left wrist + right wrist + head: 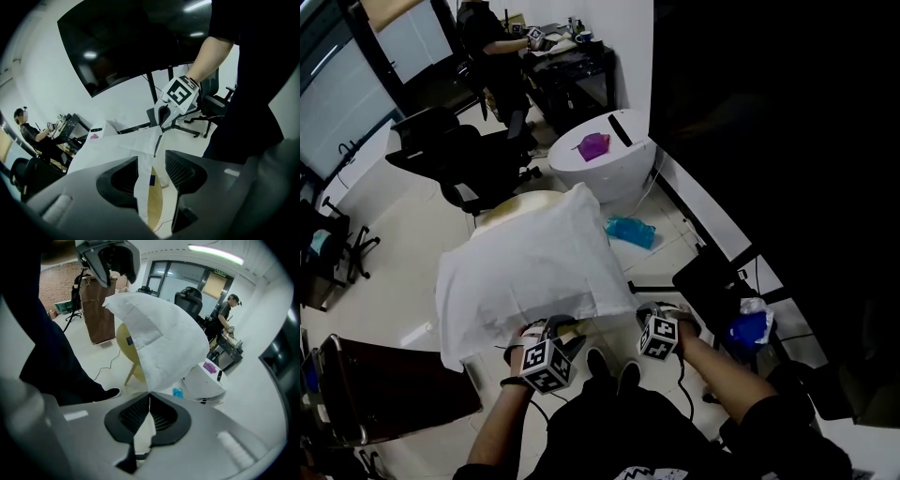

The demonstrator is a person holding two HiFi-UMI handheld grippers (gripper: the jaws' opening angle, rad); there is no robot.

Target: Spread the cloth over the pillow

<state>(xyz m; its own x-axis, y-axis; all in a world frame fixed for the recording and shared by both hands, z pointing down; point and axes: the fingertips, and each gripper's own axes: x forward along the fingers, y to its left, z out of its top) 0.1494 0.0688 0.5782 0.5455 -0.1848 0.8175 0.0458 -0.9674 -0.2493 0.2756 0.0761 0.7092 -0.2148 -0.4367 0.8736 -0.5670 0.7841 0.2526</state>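
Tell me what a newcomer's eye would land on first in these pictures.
The big white cloth in the middle of the head view, draped over a yellowish round stool, draws the eye first. At its near edge the right gripper is shut on a corner, while the left gripper stands open with a strip of cloth between its jaws. Behind, a purple thing lies on a white rounded stand.

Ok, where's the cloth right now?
Head view, centre: the cloth lies draped over the yellow table. Its near edge is pinched by the right gripper and hangs between the left gripper's open jaws.
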